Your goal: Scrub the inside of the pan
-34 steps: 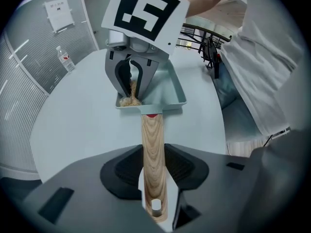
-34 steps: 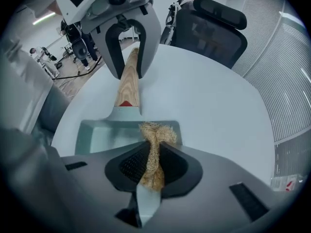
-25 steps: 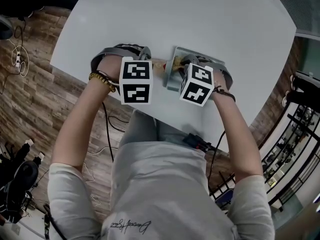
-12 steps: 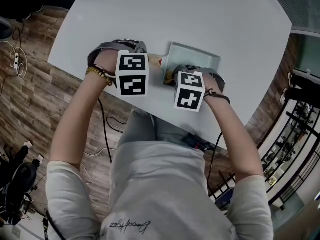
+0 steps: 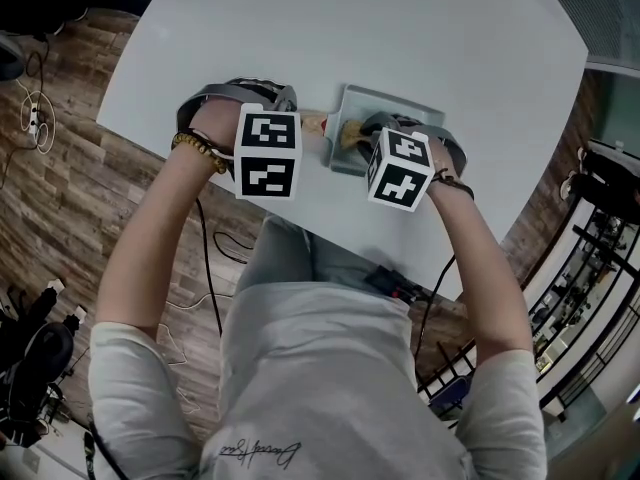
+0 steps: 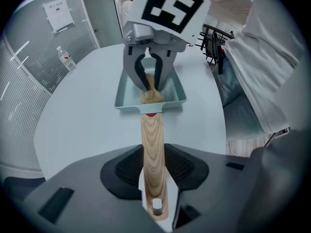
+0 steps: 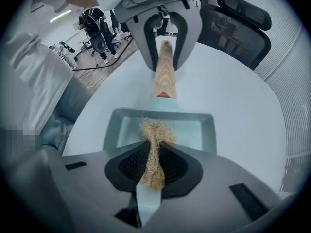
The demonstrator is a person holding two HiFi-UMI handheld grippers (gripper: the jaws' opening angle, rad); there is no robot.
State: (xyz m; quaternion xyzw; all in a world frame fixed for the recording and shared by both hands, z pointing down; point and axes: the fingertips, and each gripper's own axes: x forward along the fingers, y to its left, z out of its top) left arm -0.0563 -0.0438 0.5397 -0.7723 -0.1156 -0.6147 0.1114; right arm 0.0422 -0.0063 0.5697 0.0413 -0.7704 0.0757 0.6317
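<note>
The pan (image 5: 395, 101), pale teal and rectangular, sat flat on the white tabletop (image 5: 300, 28) close to the person's edge, with its wooden handle (image 6: 152, 149) pointing to the person's left. Down inside it was a tan, fibrous scrubber (image 7: 154, 135), its frayed head spread over the pan's floor toward the handle end. Whether it was actually pressing on the floor, I could not tell.

The right gripper (image 7: 154, 166) had its fingers clamped on the scrubber's narrow stalk. The left gripper (image 6: 153, 166) had its fingers closed on the handle near its far end, bracing the pan.

As for trouble, I judged that the stalk was pinched thin and loose-fibred, so a hard stroke could drag it out of the fingers or shed strands. The pan looked light on a slick tabletop. If the handle grip gave way, a sideways scrub could swing or skate the pan. A low stroke might also knock the right fingers against the pan wall.

In the head view the two marker cubes covered both grips. The right gripper view laid the pan's floor open and bare, which the left gripper view mostly hid behind the near wall. The left gripper view alone showed the scrubber from the front, hanging between the right gripper's fingers.
</note>
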